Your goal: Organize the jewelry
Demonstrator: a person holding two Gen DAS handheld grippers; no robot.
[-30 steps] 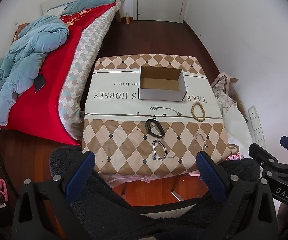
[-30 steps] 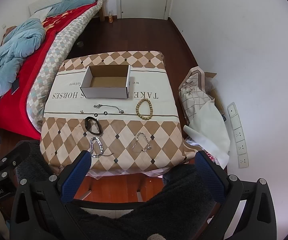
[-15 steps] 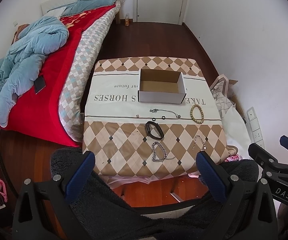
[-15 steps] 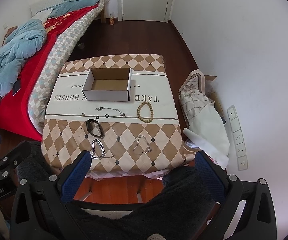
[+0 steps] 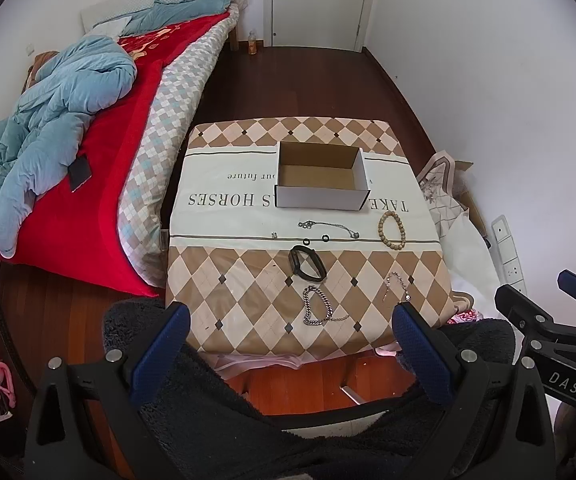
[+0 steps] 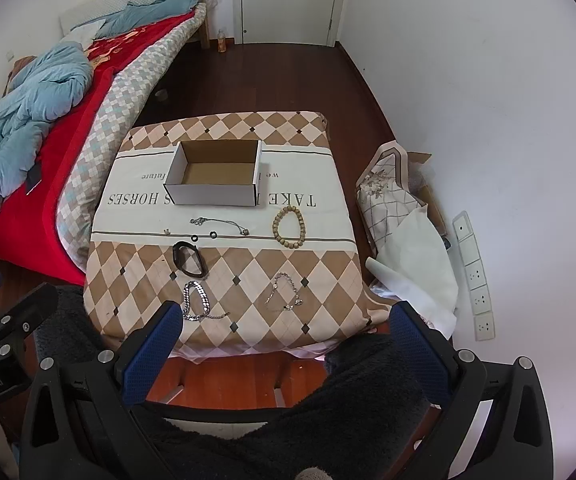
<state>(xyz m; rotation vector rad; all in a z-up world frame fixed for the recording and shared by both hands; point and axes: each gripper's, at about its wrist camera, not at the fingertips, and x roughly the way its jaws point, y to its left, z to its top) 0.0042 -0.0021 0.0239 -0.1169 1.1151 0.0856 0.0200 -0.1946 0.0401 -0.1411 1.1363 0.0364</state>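
An empty white cardboard box [image 5: 321,180] [image 6: 216,174] stands at the back of a checked tablecloth [image 5: 228,292] [image 6: 327,288]. In front of it lie a thin chain [image 5: 327,227] [image 6: 220,224], a wooden bead bracelet [image 5: 392,230] [image 6: 289,227], a black band [image 5: 307,268] [image 6: 188,259], a thick silver chain [image 5: 317,312] [image 6: 196,302] and a thin silver bracelet [image 5: 395,286] [image 6: 284,294]. My left gripper [image 5: 288,350] and right gripper [image 6: 284,346] are both open and empty, held back from the table's near edge.
A bed with a red cover and blue duvet [image 5: 60,120] lies to the left. Two small black rings [image 5: 315,240] lie near the thin chain. Bags [image 6: 403,232] and a power strip [image 6: 473,276] sit at the right by the wall. Dark fleece [image 5: 216,400] is under the grippers.
Both grippers have drawn back and slightly up from the table; the table looks smaller in both views. Nothing on the table has moved.
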